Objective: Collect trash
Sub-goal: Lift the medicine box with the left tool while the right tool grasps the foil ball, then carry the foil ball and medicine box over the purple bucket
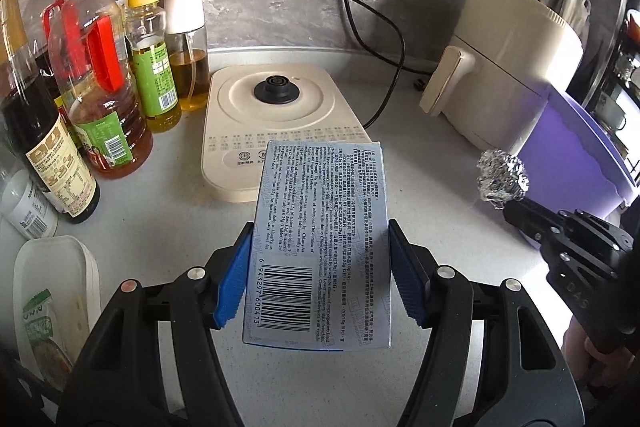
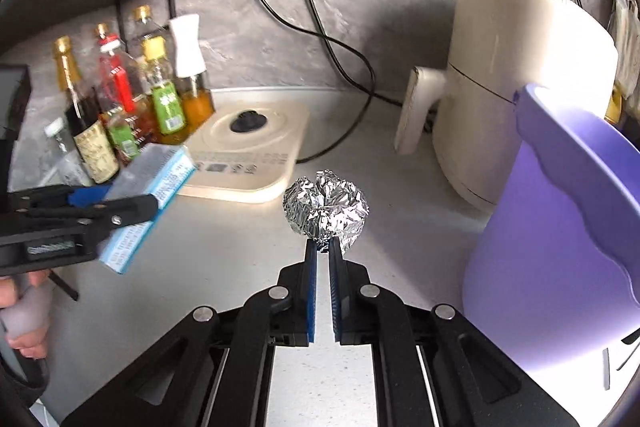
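My left gripper (image 1: 320,247) is shut on a pale blue medicine box (image 1: 320,223) with a barcode, held flat above the counter; its blue pads press both long sides. From the right wrist view the same box (image 2: 160,183) shows at the left in that gripper (image 2: 136,203). My right gripper (image 2: 323,247) is shut on the lower edge of a crumpled ball of silver foil (image 2: 326,207), lifted off the counter. In the left wrist view the foil ball (image 1: 502,179) hangs at the right at the tip of the right gripper (image 1: 510,209), in front of a purple bin (image 1: 576,163).
Several oil and sauce bottles (image 1: 100,83) stand at the left. A cream kettle base (image 1: 272,115) sits mid-counter with black cords behind it. A cream air fryer (image 1: 508,67) stands at the right, the purple bin (image 2: 560,247) beside it. A white lidded container (image 1: 56,291) lies near left.
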A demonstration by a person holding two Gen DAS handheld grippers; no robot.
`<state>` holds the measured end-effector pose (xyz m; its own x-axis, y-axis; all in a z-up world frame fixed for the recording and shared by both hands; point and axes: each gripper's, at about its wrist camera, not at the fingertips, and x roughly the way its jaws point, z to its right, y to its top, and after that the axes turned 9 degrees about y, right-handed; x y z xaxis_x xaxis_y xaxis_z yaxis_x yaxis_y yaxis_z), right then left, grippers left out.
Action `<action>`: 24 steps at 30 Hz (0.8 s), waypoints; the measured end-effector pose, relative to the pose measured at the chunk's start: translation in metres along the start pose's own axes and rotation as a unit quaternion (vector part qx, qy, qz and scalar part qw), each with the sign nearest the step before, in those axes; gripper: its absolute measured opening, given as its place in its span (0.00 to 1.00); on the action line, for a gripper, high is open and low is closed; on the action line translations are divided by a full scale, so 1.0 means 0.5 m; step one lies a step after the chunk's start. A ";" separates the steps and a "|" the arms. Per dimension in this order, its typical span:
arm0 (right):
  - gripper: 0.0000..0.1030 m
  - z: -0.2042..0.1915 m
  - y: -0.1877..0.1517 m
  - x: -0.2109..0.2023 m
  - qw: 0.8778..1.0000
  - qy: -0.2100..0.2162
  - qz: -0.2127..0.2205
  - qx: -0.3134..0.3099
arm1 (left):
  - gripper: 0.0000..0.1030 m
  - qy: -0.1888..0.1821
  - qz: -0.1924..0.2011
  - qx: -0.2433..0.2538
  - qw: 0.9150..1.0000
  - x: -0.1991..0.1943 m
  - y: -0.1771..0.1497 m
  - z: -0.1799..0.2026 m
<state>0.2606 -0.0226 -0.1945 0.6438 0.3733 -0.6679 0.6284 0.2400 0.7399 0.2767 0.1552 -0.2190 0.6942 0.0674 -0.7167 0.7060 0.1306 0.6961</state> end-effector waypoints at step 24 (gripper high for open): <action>0.06 0.052 0.172 -0.199 0.994 0.045 0.097 -0.009 | 0.62 0.022 0.091 0.001 0.996 -0.163 0.110 0.099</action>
<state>0.2617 -0.0623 -0.0666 0.7097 0.4936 -0.5027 0.4872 0.1716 0.8563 0.2662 0.1080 -0.1201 0.8038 0.1328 -0.5799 0.5695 0.1100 0.8146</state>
